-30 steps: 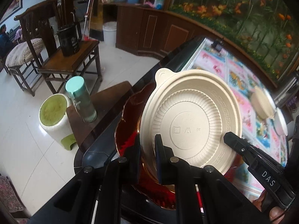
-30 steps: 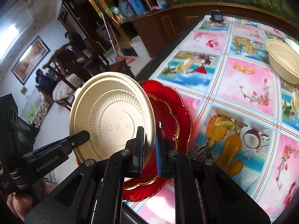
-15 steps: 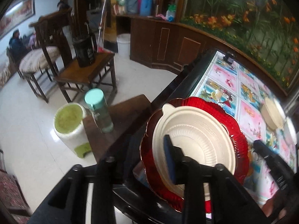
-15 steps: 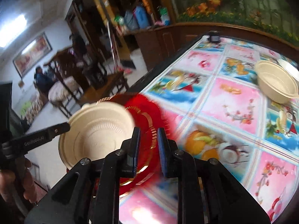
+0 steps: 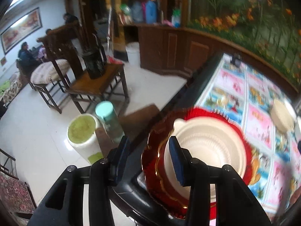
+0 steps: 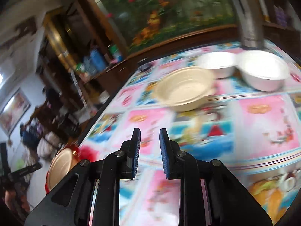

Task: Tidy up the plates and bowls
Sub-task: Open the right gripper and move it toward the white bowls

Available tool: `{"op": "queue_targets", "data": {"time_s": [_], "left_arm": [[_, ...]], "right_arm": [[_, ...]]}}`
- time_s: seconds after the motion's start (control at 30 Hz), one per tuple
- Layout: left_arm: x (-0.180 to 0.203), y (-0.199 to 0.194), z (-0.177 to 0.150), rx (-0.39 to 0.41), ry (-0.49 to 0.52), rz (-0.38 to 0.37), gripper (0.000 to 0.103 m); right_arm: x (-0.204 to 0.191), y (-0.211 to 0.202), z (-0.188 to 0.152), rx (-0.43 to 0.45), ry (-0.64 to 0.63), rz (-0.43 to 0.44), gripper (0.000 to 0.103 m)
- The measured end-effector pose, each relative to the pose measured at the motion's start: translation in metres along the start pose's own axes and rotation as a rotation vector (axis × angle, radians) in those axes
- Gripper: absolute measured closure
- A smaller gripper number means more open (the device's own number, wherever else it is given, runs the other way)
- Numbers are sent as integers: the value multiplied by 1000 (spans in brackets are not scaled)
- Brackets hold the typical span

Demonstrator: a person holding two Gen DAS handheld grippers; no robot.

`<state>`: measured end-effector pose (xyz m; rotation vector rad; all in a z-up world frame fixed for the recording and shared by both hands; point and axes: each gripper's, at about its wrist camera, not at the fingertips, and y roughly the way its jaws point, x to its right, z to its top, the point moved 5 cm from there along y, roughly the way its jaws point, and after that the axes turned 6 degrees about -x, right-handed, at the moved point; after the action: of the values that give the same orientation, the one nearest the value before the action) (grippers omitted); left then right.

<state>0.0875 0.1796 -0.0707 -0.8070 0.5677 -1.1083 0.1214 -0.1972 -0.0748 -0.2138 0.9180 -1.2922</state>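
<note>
Right gripper [image 6: 149,150], fingers spread and empty, points toward the beige bowl [image 6: 185,88] ahead, slightly right; left gripper [image 5: 148,162], also spread, sits farther, beside the stacked plates [image 5: 205,150]

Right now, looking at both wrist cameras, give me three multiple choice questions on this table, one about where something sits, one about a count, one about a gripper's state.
1. Where does the beige plate lie?
A. On the red plate
B. Inside the beige bowl
C. On the wooden chair

2. How many bowls stand on the tablecloth in the right wrist view?
A. One
B. Three
C. Five

3. What state is the right gripper in?
A. Shut on a bowl
B. Shut on a plate
C. Open, holding nothing

Answers:
1 A, red rim shows all round it.
2 B, a beige bowl and two white bowls.
3 C, tablecloth shows between its fingers.
</note>
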Motion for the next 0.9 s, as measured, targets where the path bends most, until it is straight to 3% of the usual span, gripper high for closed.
{"op": "queue_targets", "data": {"time_s": [0.1,0.3,0.5,0.67,0.87,0.9], "left_arm": [[20,-16,3,38,22,-49,59],[100,-31,-9,35,179,-171,50],[189,-26,-39,-66,360,-276,49],[256,-25,-58,-180,430,-372,49],[343,-35,-60,-280,459,-488,49],[356,-38,-58,-288,455,-512,49]], "right_arm": [[34,-12,11,22,77,-14,82],[91,-33,28,53,204,-39,82],[154,-63,48,131,323,-104,83],[211,-82,62,192,421,-149,83],[261,-87,76,221,521,-25,82],[270,-86,78,226,542,19,78]]}}
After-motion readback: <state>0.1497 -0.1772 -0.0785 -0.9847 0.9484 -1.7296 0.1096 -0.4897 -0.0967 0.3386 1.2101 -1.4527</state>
